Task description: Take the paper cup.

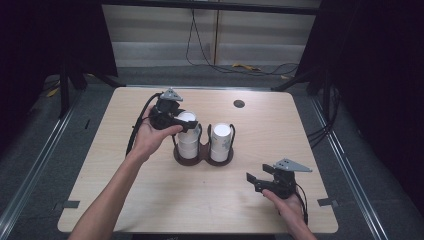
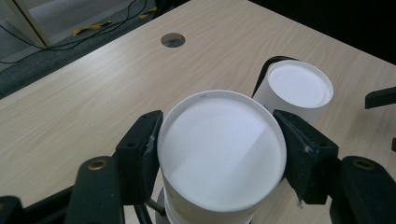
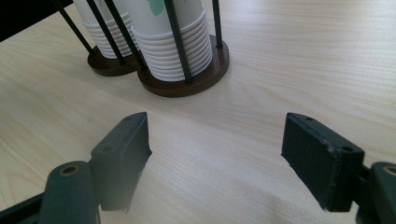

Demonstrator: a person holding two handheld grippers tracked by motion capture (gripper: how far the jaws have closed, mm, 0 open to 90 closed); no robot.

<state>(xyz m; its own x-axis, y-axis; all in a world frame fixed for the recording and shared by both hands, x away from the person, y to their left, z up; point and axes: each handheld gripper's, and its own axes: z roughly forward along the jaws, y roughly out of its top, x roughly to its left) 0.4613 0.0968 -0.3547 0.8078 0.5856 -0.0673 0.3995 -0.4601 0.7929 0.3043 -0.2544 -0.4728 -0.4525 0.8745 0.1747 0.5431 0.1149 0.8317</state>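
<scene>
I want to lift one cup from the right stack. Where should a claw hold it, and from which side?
Grip the top cup on its side wall just under the closed top, coming from above. The holder's black rods fence the stack lower down, and the cups sit upside down, nested, so only the top one stands free.

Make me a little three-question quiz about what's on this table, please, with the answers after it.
1. True or false: the left gripper has its jaws closed on the top cup of a stack.
2. How many stacks of paper cups stand in the dark holder? A) one B) two C) four
3. Fill in: the right gripper hangs over bare table with its jaws ____.

Key: 1 true; 2 B; 3 open, with nothing between them.
</scene>
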